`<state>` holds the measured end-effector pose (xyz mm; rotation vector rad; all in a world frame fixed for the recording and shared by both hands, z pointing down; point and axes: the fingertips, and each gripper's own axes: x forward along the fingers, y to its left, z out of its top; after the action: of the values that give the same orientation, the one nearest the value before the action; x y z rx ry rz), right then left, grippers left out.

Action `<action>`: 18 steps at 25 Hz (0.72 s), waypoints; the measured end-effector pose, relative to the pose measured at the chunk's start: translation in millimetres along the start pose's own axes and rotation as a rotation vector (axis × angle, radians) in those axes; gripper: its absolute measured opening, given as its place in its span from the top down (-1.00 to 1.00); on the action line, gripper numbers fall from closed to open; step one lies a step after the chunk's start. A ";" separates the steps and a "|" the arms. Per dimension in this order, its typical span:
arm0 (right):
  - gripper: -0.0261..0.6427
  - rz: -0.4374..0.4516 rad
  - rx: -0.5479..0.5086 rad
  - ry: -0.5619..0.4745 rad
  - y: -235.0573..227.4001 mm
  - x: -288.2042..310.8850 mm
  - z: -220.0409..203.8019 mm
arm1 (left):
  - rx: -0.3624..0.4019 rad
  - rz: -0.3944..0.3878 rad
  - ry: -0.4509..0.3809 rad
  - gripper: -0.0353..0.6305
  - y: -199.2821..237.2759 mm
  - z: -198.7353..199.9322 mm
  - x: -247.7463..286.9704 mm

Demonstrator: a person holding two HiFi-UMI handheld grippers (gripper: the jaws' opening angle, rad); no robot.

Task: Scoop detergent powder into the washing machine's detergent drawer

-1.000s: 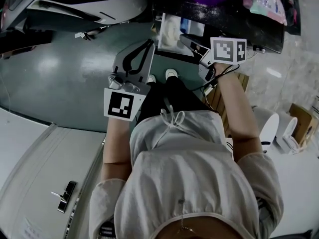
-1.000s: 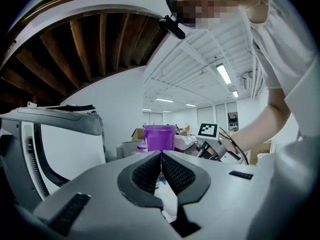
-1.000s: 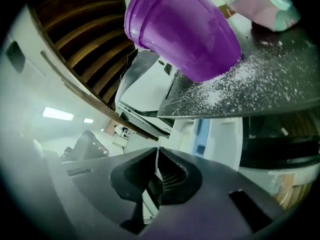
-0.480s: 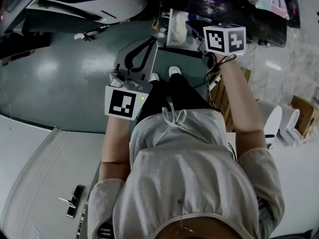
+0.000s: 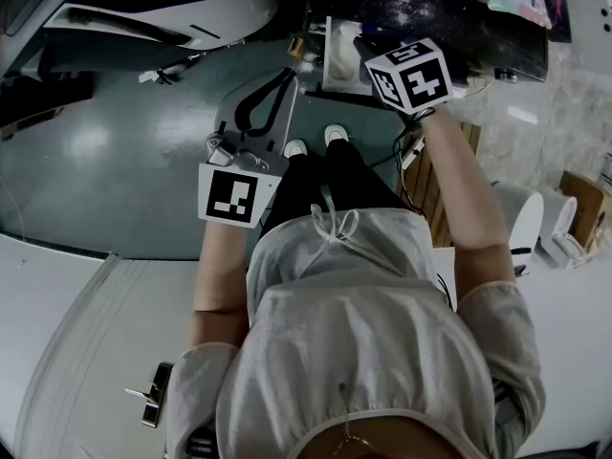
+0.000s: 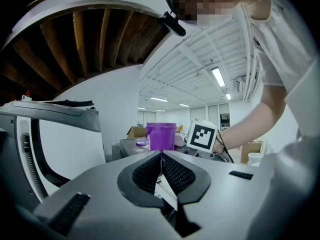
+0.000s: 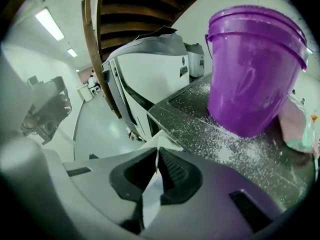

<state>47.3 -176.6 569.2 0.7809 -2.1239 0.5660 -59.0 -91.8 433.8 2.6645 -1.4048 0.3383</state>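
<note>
White detergent powder (image 7: 234, 145) lies scattered in loose grains over a dark top (image 7: 190, 111), thickest around the foot of a purple bucket (image 7: 255, 69) that stands upright on it. From the head view, an open drawer (image 5: 338, 54) with pale contents juts out from the front edge of that top, just below the bucket and toward the person.

The right gripper (image 7: 157, 154) hangs directly over the drawer, angled toward the powdered surface. Its jaws are pressed together at the tips, and nothing shows between them. The bucket is close ahead of it and a little to its right. The gripper's marker cube (image 5: 409, 75) sits beside the drawer in the head view.

The left gripper (image 6: 161, 156) is held lower and further from the top, off to the left of the drawer and apart from it. Its jaws also meet tip to tip with nothing caught in them. Along its line of sight the bucket appears straight ahead, with the other gripper's cube just to the right.

A pink and green packet (image 7: 296, 130) lies on the top beside the bucket. A white machine (image 7: 145, 76) with black trim stands to the left, across a glossy grey-green floor (image 5: 115, 151). The person's white shoes (image 5: 331, 139) rest on that floor beneath the drawer.
</note>
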 end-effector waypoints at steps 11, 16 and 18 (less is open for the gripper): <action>0.88 -0.175 -0.357 0.123 10.2 5.0 -0.2 | -0.017 -0.025 0.003 0.82 3.3 -6.5 -2.2; 0.88 -0.256 -0.509 0.147 13.3 8.1 0.3 | -0.026 -0.031 0.011 0.82 5.3 -11.3 -9.0; 0.88 -0.282 -0.556 0.150 15.7 8.9 1.2 | -0.033 -0.030 0.013 0.82 7.4 -13.4 -12.6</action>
<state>31.3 -169.2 573.5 0.6728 -1.8550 -0.1156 -74.0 -83.2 443.6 2.6496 -1.3528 0.3266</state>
